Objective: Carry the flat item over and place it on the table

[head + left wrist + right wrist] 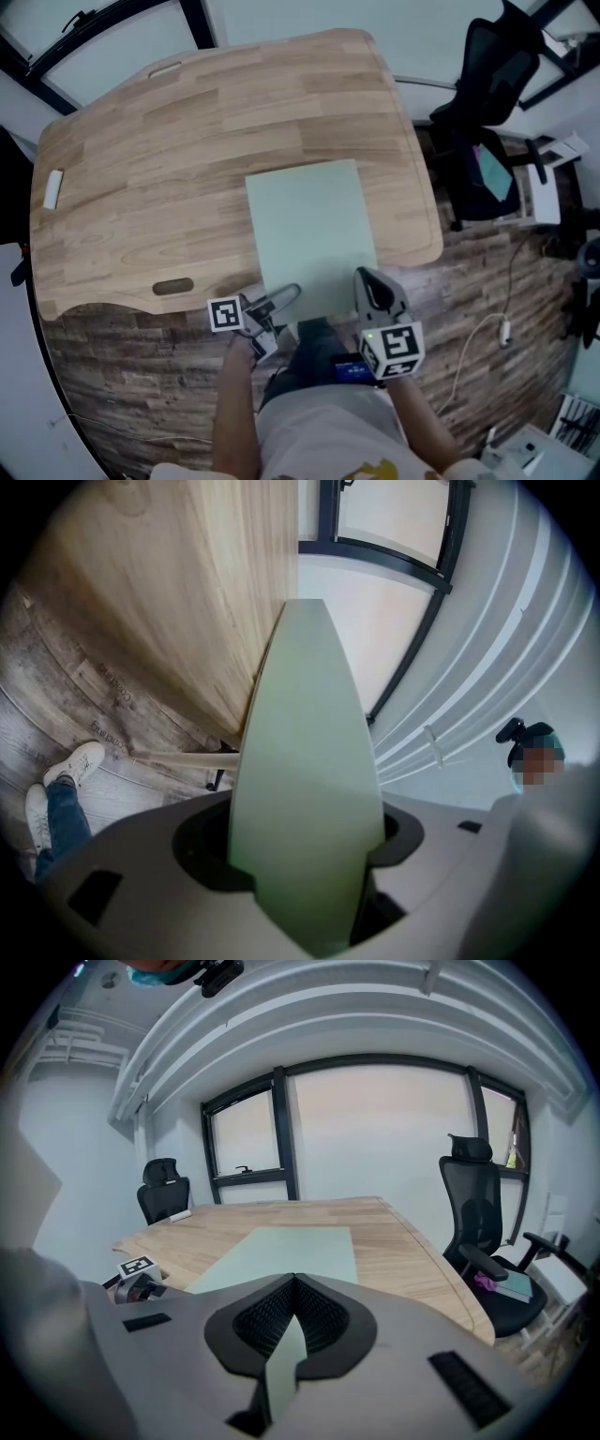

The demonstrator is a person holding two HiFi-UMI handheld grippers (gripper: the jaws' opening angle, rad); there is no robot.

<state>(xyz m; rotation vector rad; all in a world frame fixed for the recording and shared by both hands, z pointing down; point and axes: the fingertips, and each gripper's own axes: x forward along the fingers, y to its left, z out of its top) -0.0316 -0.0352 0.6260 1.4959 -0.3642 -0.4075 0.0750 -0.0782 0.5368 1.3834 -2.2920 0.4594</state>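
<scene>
Grippers both clamped on near edge of pale green flat rectangular sheet: left gripper at its 7 o'clock corner, right gripper at 5. Sheet rests on light wooden desk, long axis toward 12; I'd release next.

A pale green rectangular sheet, thin, stiff and plain, lies level over the near right part of the wooden counter. Its long sides run away from the person, and its near edge overhangs the counter's front, clamped at the corners by the left hand-held gripper and the right hand-held gripper.
</scene>
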